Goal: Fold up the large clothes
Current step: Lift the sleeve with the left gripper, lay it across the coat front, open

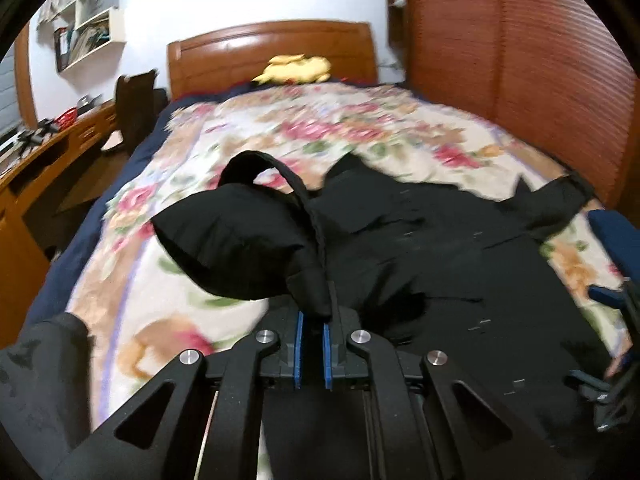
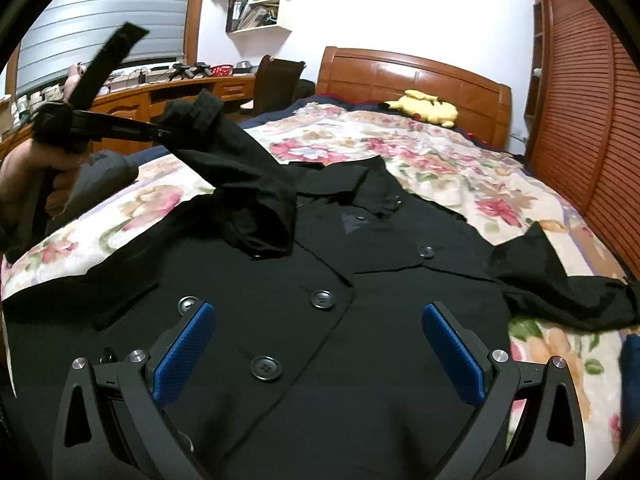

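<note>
A black button-front coat (image 2: 372,332) lies spread face up on the floral blanket (image 2: 460,168). My left gripper (image 1: 314,318) is shut on the cuff end of the coat's left sleeve (image 1: 236,240). That sleeve is lifted off the bed and hangs in a fold over the coat's chest. From the right wrist view, a hand (image 2: 36,176) holds the left gripper (image 2: 162,133) up at the left, with the sleeve (image 2: 240,172) draping down from it. My right gripper (image 2: 320,354) hovers open over the coat's front buttons with nothing between its blue pads (image 2: 184,352). The other sleeve (image 2: 560,292) lies flat at the right.
The bed has a wooden headboard (image 2: 416,76) with a yellow plush toy (image 2: 428,108) at its foot. A desk (image 2: 168,92) and dark chair (image 2: 276,80) stand along the left. Louvred wooden wardrobe doors (image 2: 592,128) run close along the right side.
</note>
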